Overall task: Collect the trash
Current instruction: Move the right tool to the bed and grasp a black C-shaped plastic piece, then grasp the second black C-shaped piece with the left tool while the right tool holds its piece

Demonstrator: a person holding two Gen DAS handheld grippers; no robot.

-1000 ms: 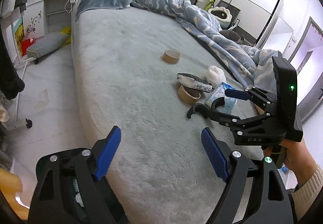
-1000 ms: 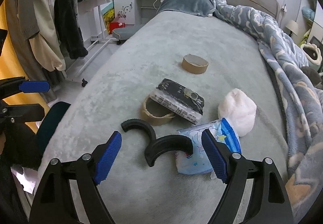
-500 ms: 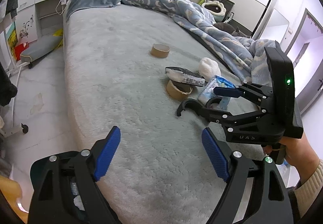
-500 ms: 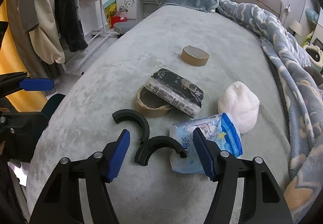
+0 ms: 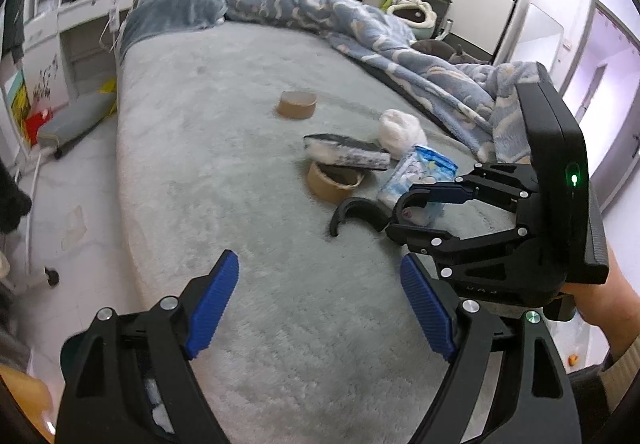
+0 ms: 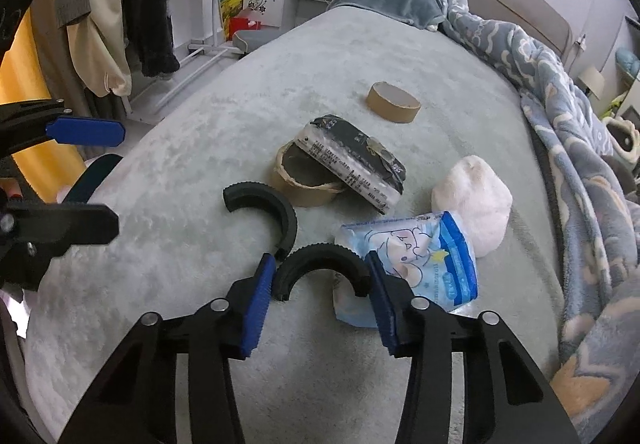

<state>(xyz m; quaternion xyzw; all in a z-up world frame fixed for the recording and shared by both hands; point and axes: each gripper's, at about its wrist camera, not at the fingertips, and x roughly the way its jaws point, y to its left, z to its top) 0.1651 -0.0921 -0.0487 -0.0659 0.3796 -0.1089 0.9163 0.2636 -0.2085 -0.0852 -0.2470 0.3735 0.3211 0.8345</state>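
Black half-ring [image 6: 320, 264] on grey bed [image 6: 160, 284], arch up, ends toward camera, pinched across its width by right gripper [image 6: 320, 284], jaws just closing. Left gripper [image 5: 320, 296] spread, holding nothing. Beyond: second half-ring [image 6: 264, 208], open cardboard tape roll [image 6: 304, 192] under dark packet [image 6: 352, 160].

Two black ribbed half-rings lie flat on the bed: one [image 6: 320, 264] at 6 o'clock, the other [image 6: 266, 210] touching it at 10. Tissue pack [image 6: 424, 264] lies at 3, cardboard ring [image 6: 306, 186] at 12.
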